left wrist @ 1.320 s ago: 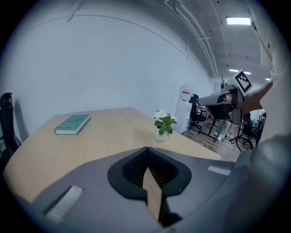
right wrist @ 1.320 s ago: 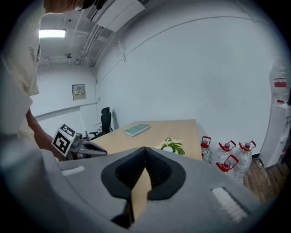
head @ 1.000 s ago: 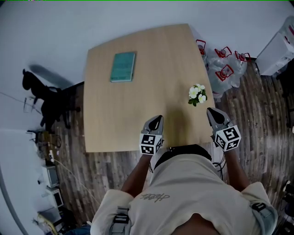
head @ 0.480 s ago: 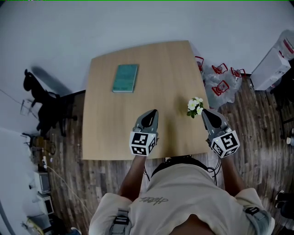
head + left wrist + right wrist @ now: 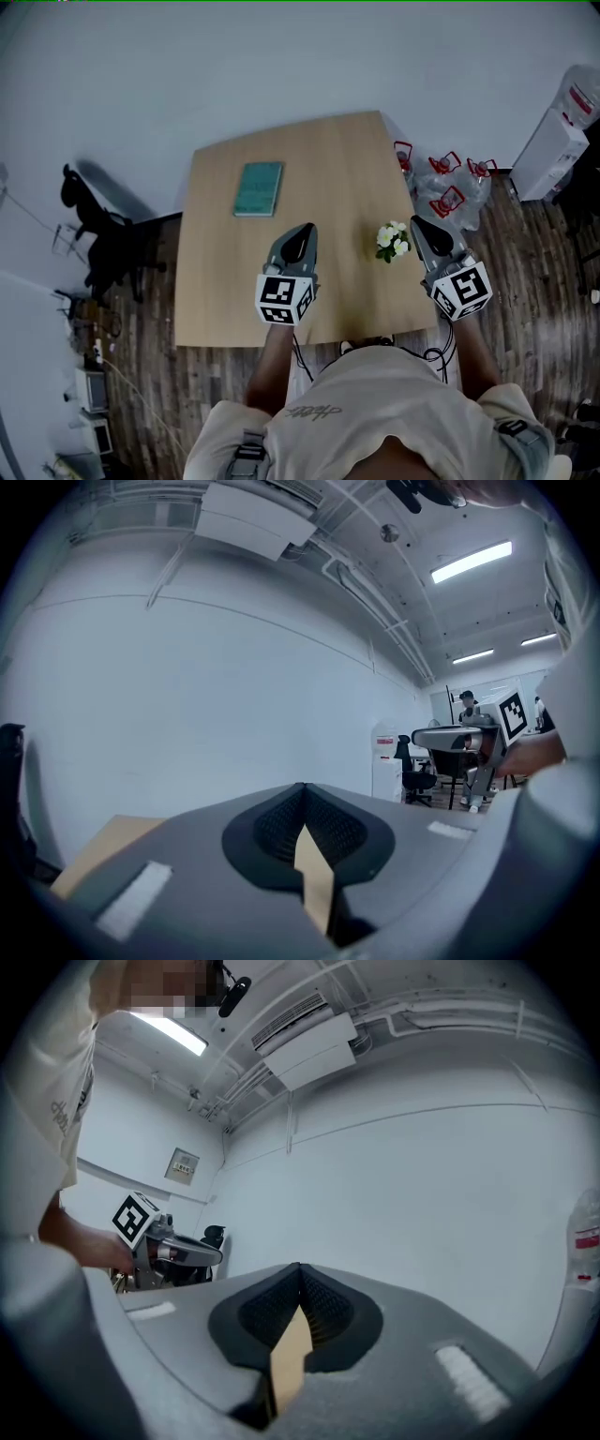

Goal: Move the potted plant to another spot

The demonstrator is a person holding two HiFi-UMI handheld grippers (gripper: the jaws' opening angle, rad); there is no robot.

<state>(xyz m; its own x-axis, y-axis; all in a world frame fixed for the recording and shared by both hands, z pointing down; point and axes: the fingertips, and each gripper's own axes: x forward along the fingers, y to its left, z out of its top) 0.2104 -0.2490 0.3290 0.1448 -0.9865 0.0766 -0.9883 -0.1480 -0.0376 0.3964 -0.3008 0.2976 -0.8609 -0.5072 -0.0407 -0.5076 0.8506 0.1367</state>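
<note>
The wooden table (image 5: pixel 220 300) bore everything. Over its near half hovered the left gripper (image 5: pixel 301 230) and the right gripper (image 5: pixel 418 223), both with jaws pressed together and empty. A teal book (image 5: pixel 258 187) lay toward the table's far left, and the potted plant (image 5: pixel 392 241) stood near its right edge.

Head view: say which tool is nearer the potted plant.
The right tool, its tip just right of the potted plant and its white flowers. The left tool is farther off, over the middle of the table.

Plenty of bare table (image 5: pixel 328 169) to move across, just a teal book (image 5: pixel 258 188) at the far left and the little plant (image 5: pixel 393 241) near the right edge, beside the right gripper (image 5: pixel 420 225).
</note>
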